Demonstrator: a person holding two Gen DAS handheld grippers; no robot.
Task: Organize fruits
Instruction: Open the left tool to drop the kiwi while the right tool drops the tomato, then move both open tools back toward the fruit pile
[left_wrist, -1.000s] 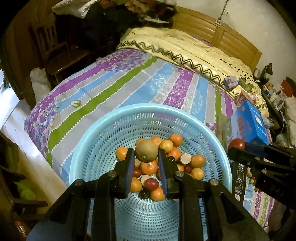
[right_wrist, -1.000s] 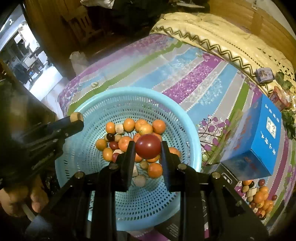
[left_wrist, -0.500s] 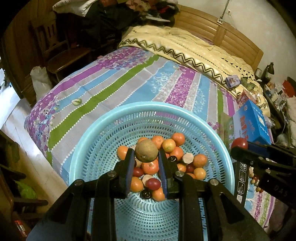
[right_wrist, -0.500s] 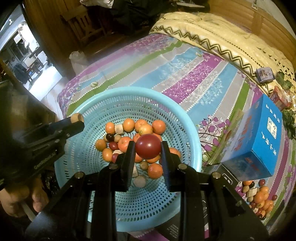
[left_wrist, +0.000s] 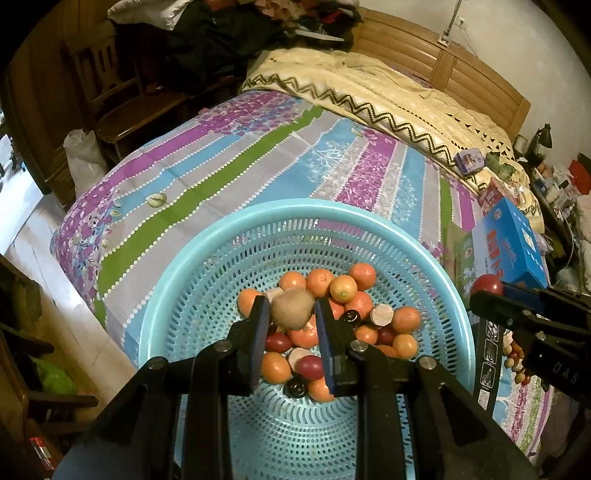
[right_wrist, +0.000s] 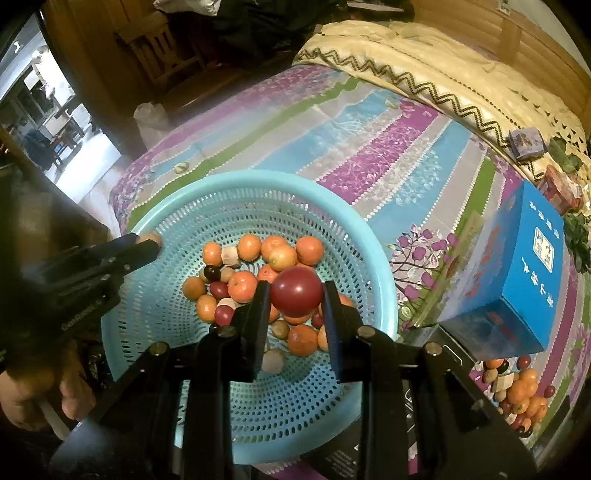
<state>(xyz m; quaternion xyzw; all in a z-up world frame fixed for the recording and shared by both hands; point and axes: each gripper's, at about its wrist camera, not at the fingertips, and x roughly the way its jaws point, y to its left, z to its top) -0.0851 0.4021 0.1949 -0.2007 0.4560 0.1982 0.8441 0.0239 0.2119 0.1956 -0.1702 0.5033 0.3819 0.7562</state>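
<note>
We hold a fuzzy brown kiwi (left_wrist: 292, 308) between the jaws of our left gripper (left_wrist: 290, 314), which are closed on its sides, and it hangs above the pile of fruit in the light blue basket (left_wrist: 177, 302). In our right gripper (right_wrist: 295, 297) the jaws are clamped on a dark red plum-like fruit (right_wrist: 296, 291), held over the near right part of the same basket (right_wrist: 373, 266). Below both sits a heap of oranges (right_wrist: 248, 246), small dark red fruits (right_wrist: 218, 290) and a few pale cut pieces (right_wrist: 229, 254), gathered towards the middle of the perforated bowl. The basket rests on a bed with a striped sheet (left_wrist: 221, 162) in purple, blue, green and grey. Just beside the basket on its right stands a blue box (right_wrist: 528, 273), and near that box, on the sheet, lies a second cluster of mixed fruit (right_wrist: 517, 387). A cream blanket with a zigzag border (left_wrist: 369, 92) covers the far end of the bed, against a wooden headboard (left_wrist: 461, 70).
</note>
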